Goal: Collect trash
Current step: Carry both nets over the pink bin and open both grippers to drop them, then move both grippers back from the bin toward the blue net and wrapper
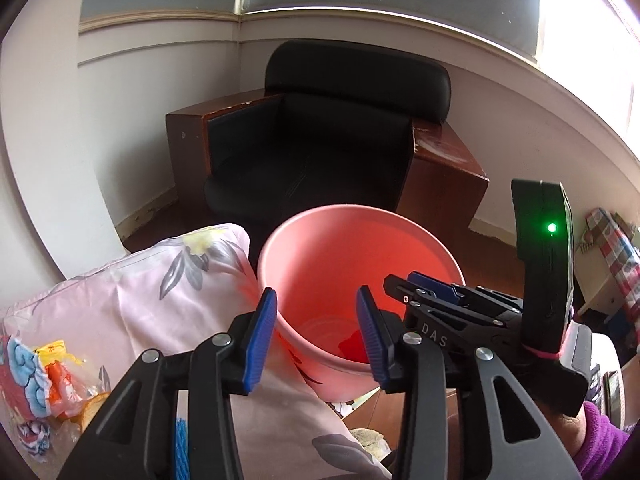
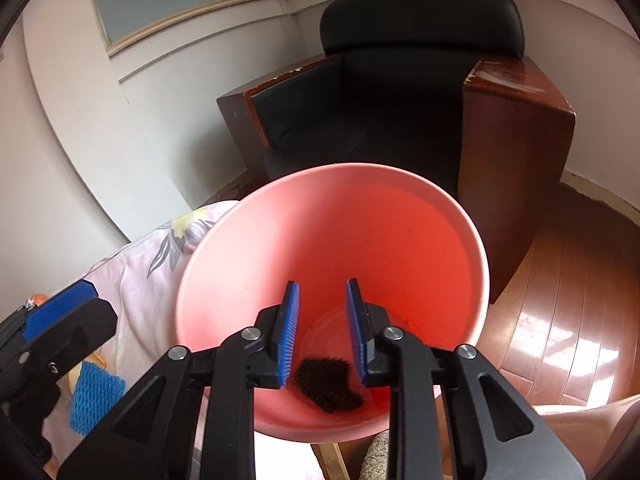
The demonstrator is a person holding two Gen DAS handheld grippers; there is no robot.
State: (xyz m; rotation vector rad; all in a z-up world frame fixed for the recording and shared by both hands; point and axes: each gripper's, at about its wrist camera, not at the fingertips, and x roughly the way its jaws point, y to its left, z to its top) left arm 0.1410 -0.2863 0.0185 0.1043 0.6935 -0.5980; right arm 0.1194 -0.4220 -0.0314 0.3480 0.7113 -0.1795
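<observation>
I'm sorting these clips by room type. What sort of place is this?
Probably a bedroom or home sitting room: a black armchair in the corner, floral bedding beside a pink bin, and a polished wooden floor.

My right claw (image 2: 322,332) hangs over the bin (image 2: 240,248), with a dark scrap (image 2: 326,386) lying in its bottom. My left claw (image 1: 316,340) is beside it, above the bed (image 1: 132,292). Behind the bin stands an armchair (image 2: 400,120); wrappers (image 1: 44,372) lie on the bed to the left.

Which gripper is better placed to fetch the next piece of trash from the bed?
Left, probably. The left gripper hangs open at the pink bucket's bed-side rim, with snack wrappers just beside it. The right gripper is open over the bucket's middle.
</observation>
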